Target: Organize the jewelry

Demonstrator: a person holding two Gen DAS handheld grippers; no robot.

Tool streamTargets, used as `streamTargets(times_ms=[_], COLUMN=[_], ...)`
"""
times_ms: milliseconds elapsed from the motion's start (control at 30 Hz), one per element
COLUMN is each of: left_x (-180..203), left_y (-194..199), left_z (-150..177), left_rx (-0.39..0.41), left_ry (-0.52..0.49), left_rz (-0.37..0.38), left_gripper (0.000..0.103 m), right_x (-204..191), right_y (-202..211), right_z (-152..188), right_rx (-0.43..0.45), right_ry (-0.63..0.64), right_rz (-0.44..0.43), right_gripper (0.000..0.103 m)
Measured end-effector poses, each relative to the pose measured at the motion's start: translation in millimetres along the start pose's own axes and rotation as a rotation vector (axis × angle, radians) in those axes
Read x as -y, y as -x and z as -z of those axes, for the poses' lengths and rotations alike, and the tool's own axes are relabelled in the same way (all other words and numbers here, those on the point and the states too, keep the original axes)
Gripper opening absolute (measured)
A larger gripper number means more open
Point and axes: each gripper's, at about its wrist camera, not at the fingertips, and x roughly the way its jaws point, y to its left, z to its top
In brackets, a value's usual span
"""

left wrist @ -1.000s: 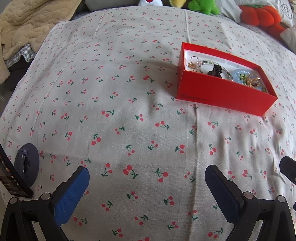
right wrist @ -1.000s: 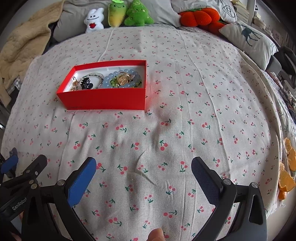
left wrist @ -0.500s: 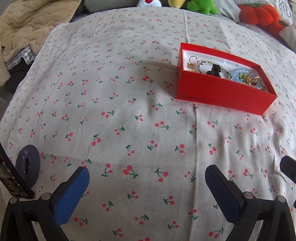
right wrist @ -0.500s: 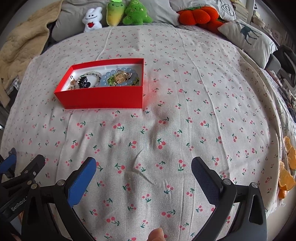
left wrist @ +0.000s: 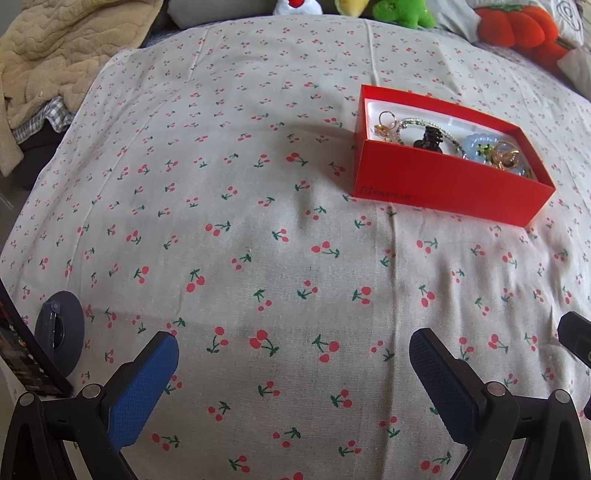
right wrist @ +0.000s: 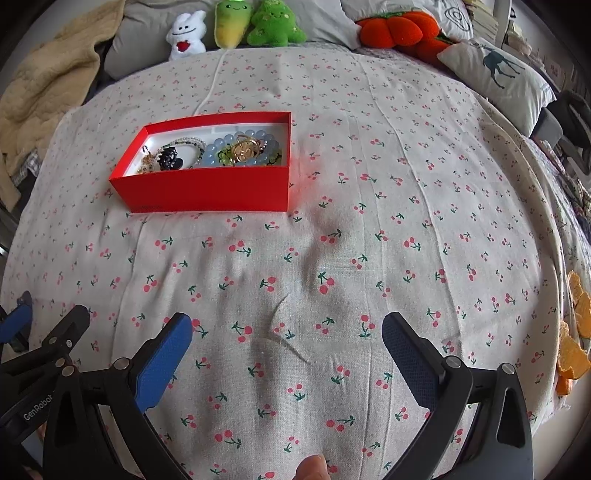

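**Jewelry box looks loaded, both grippers just hanging back**

So the red box (right wrist: 207,184) sits on the bed (right wrist: 369,258), toward the far left part of the cherry-print sheet, well short of the pillow end. Everything's piled inside: blue bead bracelet (right wrist: 218,153), gold ring thing (right wrist: 243,149) on top of it, a dark clip (right wrist: 170,157), a thin beaded chain (right wrist: 188,142) and some small gold bits (left wrist: 386,127) at the left end. Nothing loose on the sheet that I can spot, so imo the sorting is prob done or nearly.

Left gripper (left wrist: 293,365) is wide open, holding nothing, parked low near the front edge of the bed, box well ahead and to its right. Right gripper (right wrist: 286,347) same deal, spread wide and empty, box ahead to its left. Both well apart from the box, which makes sense if there's nothing left to grab. Open jaws = ready for a next pick w/o fuss.

A fingertip (right wrist: 312,467) pokes in at the bottom of the right view, just the person's hand on the handle.

Plushies (right wrist: 236,26) and a tan blanket (left wrist: 55,55) along the far edge, not part of this. Dark round thing (left wrist: 61,332) at the near left corner, can't tell what it is.
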Motion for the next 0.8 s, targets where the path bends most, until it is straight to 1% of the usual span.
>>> streamTargets(times_ms=[300,433,600,800], left_x=[1,3,8,11], left_y=[-1,-1,2,2], left_z=[1,1,1,1], left_rx=[-0.015,-0.023,-0.008,-0.024], left_ry=[-0.006,-0.017,-0.044,-0.045], left_rz=[-0.009,-0.001,-0.027,-0.011], left_gripper=[0.102,0.102,0.102,0.102], right_x=[1,1,2,2], right_y=[-1,0,0,2], right_z=[0,1,0,-1], right_rx=[-0.002,0.002,0.007,0.021], right_ry=[0.000,0.001,0.000,-0.001], right_rz=[0.005,0.008,0.015,0.027], right_gripper=[0.103,0.103,0.103,0.103])
